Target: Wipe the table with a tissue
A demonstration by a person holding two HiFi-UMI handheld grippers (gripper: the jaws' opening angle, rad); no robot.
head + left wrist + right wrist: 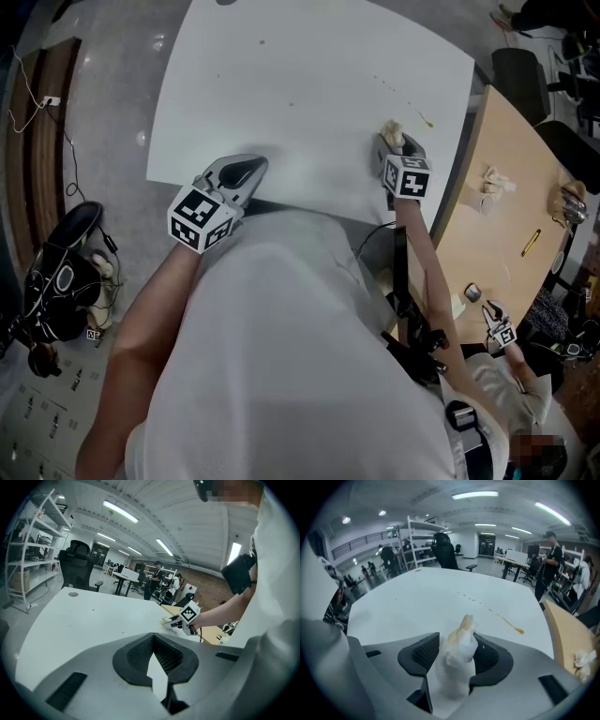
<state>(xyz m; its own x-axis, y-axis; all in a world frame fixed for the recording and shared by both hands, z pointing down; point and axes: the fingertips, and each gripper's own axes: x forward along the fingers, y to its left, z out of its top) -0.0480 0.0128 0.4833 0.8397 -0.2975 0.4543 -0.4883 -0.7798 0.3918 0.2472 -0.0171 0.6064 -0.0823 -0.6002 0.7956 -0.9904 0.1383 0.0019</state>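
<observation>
The white table (309, 94) carries a brown streak (427, 120) near its right edge and a few small specks. My right gripper (394, 145) hovers at that edge, just left of the streak. A crumpled, brown-stained tissue (459, 639) stands between its wide-apart jaws; the pads (424, 651) do not press on it. In the right gripper view the streak (511, 623) lies ahead and to the right. My left gripper (246, 171) rests at the table's near edge, shut with nothing in it. In the left gripper view its tips (152, 637) meet, and the right gripper (180, 620) shows beyond.
A wooden table (506, 206) adjoins on the right with a crumpled tissue (492, 183) and a yellow pen (531, 242). Another person's gripper (497, 328) is over it. Black chairs (520, 75) stand behind; a bag (61, 281) lies on the floor at left.
</observation>
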